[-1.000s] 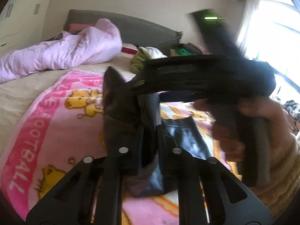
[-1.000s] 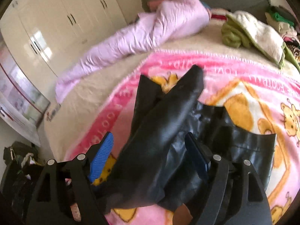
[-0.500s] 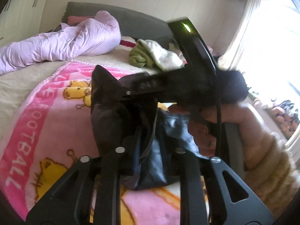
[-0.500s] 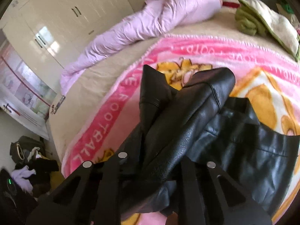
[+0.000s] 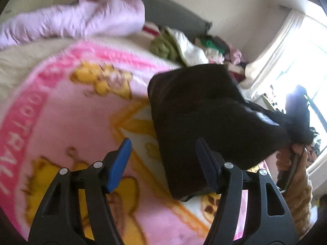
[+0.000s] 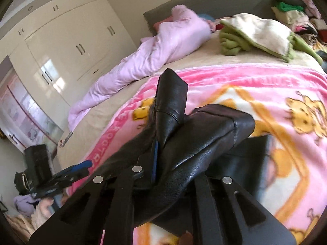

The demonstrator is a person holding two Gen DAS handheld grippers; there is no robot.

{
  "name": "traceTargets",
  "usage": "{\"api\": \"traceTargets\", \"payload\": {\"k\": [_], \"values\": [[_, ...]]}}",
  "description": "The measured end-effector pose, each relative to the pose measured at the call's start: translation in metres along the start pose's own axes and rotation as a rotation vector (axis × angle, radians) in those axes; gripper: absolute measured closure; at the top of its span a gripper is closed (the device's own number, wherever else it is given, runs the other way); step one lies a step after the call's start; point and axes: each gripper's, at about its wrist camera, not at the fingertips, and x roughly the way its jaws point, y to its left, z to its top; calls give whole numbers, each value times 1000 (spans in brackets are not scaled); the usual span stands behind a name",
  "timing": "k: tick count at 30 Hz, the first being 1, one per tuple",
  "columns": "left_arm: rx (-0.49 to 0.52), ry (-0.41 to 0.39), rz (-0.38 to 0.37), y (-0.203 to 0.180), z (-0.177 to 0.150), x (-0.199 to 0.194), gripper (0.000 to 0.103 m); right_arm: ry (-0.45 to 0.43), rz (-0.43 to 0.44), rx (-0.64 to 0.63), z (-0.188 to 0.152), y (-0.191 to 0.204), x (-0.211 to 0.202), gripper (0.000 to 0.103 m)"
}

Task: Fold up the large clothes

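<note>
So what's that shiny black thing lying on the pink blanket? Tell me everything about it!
It is a black leather jacket, or leather-look, smooth and a bit shiny with stitched seams. It lies bunched up on the pink cartoon blanket, with two sleeve-like parts sticking up, one pointing towards the bed's head. The right gripper is shut on a fold of it. The left gripper has just been opening; its blue pads stand apart and do not press on the jacket.

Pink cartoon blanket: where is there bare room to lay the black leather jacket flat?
The pink cartoon blanket lies bare between the black leather jacket and its far pink border, and on toward the right edge. A beige strip lies bare beyond that border. It is crowded further back: lilac duvet, green-and-cream blanket, clothes pile.
</note>
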Motion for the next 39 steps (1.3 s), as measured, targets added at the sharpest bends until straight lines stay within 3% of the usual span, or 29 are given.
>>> {"api": "traceTargets", "payload": {"k": [3, 6, 7, 9, 10, 15, 18, 21, 22, 23, 24, 25, 26, 28, 30, 31, 35, 39], "values": [[1, 103, -44, -8, -5, 40, 40, -6, -13, 20, -19, -36, -12, 94], [15, 195, -76, -20, -18, 71, 40, 48, -45, 88, -43, -73, -8, 88], [26, 210, -74, -25, -22, 76, 40, 76, -67, 122, -51, -84, -3, 82], [46, 226, -58, -30, -26, 83, 38, 147, -140, 214, -66, -108, 7, 54], [47, 233, -58, -30, -28, 86, 38, 162, -170, 247, -70, -114, 8, 29], [73, 231, -40, -35, -28, 86, 38, 60, -186, 403, -67, -133, -11, 16], [96, 227, -21, -38, -29, 88, 38, 45, -257, 372, -45, -118, -1, 16], [131, 216, 7, -43, -30, 87, 38, 111, -284, 292, -27, -95, 28, 19], [144, 212, 23, -45, -30, 86, 38, 143, -296, 275, -23, -91, 41, 50], [154, 208, 35, -46, -30, 85, 38, 173, -315, 250, -21, -86, 53, 71], [165, 207, 52, -47, -29, 86, 38, 169, -328, 226, -19, -81, 58, 86], [174, 206, 67, -48, -28, 86, 38, 138, -318, 194, -16, -72, 56, 93], [185, 204, 78, -49, -27, 86, 37, 60, -288, 142, -11, -60, 45, 94], [191, 201, 71, -50, -25, 86, 23, -82, -199, 87, -7, -40, 13, 94], [174, 214, 40, -51, -24, 88, 22, -178, -167, 20, -9, -35, -10, 94], [175, 220, 42, -53, -24, 90, 22, -178, -195, 22, -11, -43, -11, 94], [183, 247, 27, -58, -30, 100, 22, -90, -216, 267, -45, -111, 7, 92], [189, 263, 9, -61, -34, 105, 22, -103, -281, 328, -76, -130, 4, 84]]}}
